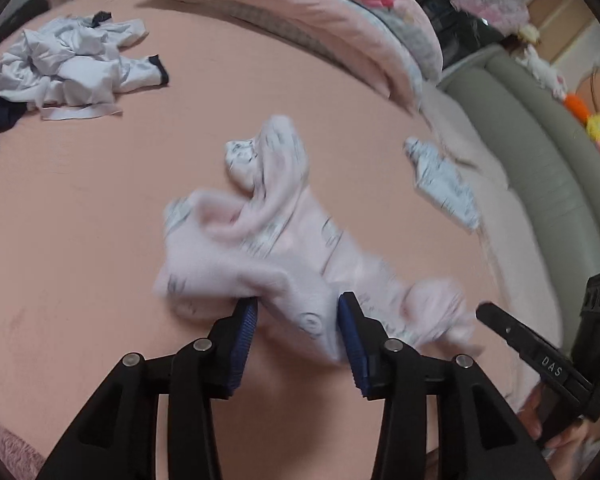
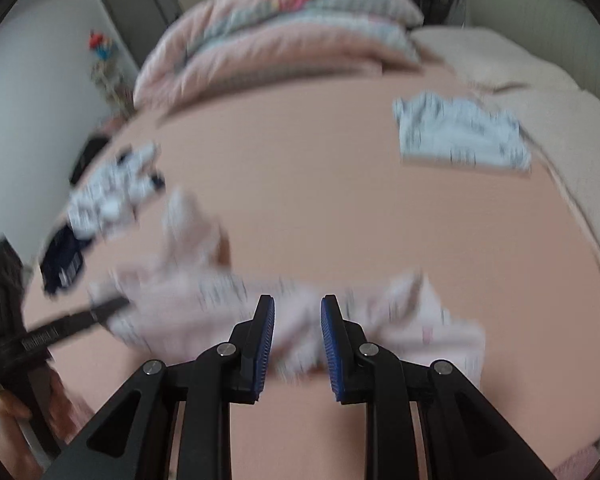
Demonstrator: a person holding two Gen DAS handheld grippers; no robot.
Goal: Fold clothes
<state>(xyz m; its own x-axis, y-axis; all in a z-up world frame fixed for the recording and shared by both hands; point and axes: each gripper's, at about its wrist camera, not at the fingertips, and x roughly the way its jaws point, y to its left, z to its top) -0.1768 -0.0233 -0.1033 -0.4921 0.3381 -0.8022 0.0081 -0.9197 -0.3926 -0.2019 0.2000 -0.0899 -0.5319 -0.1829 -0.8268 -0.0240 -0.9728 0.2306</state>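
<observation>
left gripper [image 1: 297,316] clamps the crumpled pink garment [image 1: 260,248] on the pink bed sheet [image 1: 100,240]; right gripper [image 2: 297,316] grips its other end; white clothes pile [image 1: 76,68] at ten o'clock.

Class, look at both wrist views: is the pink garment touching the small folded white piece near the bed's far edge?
Apart. The left wrist view shows bare sheet between the pink garment and the white piece; the blurred right wrist view agrees.

Bare pink sheet [image 1: 260,80] lies open between the crumpled white pile [image 1: 76,68] and folded piece [image 1: 440,180].
</observation>
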